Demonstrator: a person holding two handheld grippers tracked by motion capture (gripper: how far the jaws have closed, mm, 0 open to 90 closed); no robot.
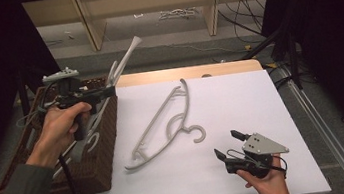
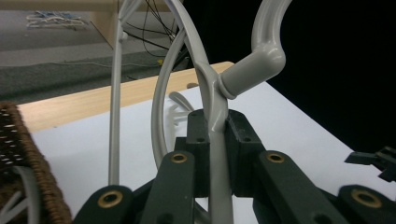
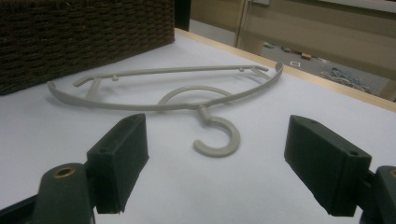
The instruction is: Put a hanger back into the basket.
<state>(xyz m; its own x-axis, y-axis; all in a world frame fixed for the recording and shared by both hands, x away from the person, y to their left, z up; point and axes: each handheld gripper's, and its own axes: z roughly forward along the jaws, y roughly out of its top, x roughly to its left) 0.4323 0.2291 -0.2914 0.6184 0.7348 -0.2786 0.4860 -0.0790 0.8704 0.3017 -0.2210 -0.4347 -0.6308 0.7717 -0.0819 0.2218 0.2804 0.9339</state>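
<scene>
My left gripper (image 1: 110, 90) hangs over the wicker basket (image 1: 101, 159) at the left, shut on a grey plastic hanger (image 1: 126, 58) that slants up and to the right from its jaws. In the left gripper view the jaws of that gripper (image 2: 217, 135) pinch the held hanger (image 2: 208, 88) on its bar just below the hook's neck. A second grey hanger (image 1: 163, 126) lies flat on the white table top (image 1: 241, 98), hook toward me. My right gripper (image 1: 225, 143) rests open near the front right, a short way from that hook. The right gripper view has the right gripper (image 3: 224, 163) with wide jaws facing the flat hanger (image 3: 187, 88).
More grey hangers (image 1: 87, 138) lie inside the basket. In the right gripper view the basket (image 3: 84, 32) stands left of the flat hanger. A wooden strip (image 1: 192, 71) borders the table's far edge. Cables and shelf legs are on the floor beyond.
</scene>
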